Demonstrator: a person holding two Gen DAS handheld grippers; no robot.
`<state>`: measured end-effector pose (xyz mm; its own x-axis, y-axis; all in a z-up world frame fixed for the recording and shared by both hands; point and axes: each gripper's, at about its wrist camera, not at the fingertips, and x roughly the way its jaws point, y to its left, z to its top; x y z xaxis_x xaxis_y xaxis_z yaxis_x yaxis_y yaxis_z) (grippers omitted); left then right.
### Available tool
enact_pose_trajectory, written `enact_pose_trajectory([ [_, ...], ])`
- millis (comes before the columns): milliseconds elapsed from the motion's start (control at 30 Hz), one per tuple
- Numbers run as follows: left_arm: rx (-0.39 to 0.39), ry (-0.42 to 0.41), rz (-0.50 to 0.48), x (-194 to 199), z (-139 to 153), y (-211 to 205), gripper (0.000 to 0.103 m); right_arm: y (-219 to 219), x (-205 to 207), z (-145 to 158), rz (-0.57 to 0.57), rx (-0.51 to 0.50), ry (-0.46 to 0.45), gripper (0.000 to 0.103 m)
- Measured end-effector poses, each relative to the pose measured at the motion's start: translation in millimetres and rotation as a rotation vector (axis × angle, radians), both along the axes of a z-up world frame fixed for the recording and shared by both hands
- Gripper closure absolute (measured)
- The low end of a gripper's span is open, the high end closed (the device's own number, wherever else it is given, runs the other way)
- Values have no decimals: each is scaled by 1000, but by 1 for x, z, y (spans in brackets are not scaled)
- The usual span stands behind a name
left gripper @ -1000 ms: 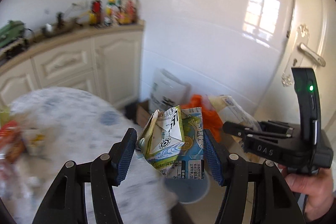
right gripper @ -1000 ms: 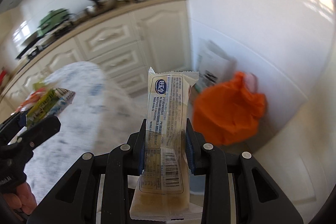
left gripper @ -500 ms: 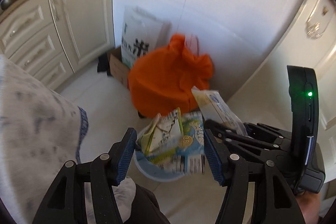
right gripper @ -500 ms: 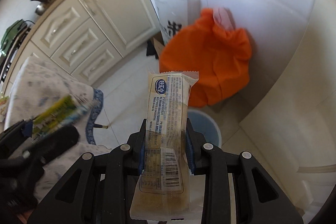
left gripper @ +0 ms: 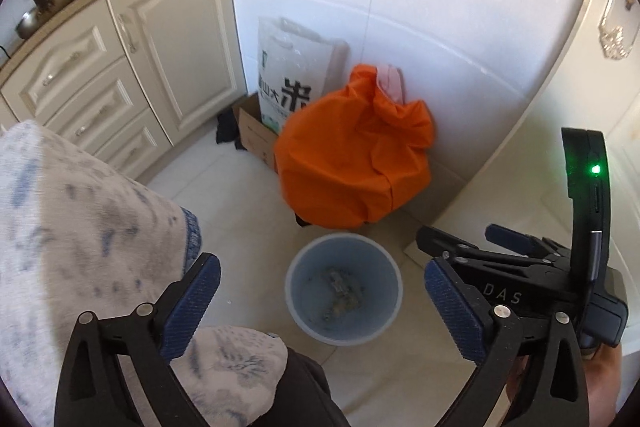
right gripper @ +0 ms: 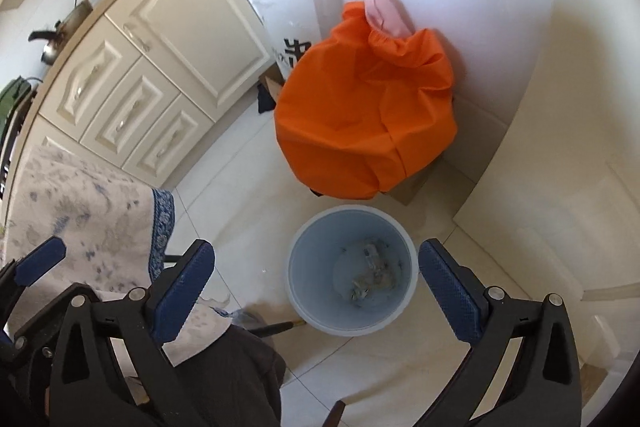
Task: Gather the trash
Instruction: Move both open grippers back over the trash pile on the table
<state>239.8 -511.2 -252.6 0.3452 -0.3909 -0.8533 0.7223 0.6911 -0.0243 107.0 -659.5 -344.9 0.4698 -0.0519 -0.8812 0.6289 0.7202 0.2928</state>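
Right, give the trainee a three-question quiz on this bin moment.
1. True or false: the left gripper holds a wrapper.
2. What stands on the floor just behind the blue bin? A) orange bag B) kettle C) green pot
3. Fill in: the bits of trash lie ____ the bin.

Key: 1 false; its jaws have just been opening and nothing is between them, and the same goes for the right gripper. 2 A. 3 inside.
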Motion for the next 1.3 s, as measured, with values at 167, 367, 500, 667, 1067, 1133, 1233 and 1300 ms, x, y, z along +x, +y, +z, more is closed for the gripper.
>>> enact_pose_trajectory([
  [167,-61,-73,48,-12,30,30,1,14,-4,37,-1,-21,-68,0],
  [367,-170,-162,121,-32,72,94,1,53,1,102,48,-79,-169,0],
  [500,-250,-221,191,-50,108,156,1,96,10,150,121,-123,-246,0],
  [667,-337,-300,301,-76,147,256,1,162,22,204,243,-186,-332,0],
  [1067,-366,-486,568,-143,186,426,1,312,39,274,494,-273,-500,0],
  [1133,-350,-514,617,-149,187,445,1,333,40,279,532,-278,-519,0],
  [1233,-324,-548,688,-160,184,472,1,359,40,286,581,-295,-539,0],
  [1300,-310,-570,727,-169,185,485,1,378,41,290,619,-311,-553,0],
])
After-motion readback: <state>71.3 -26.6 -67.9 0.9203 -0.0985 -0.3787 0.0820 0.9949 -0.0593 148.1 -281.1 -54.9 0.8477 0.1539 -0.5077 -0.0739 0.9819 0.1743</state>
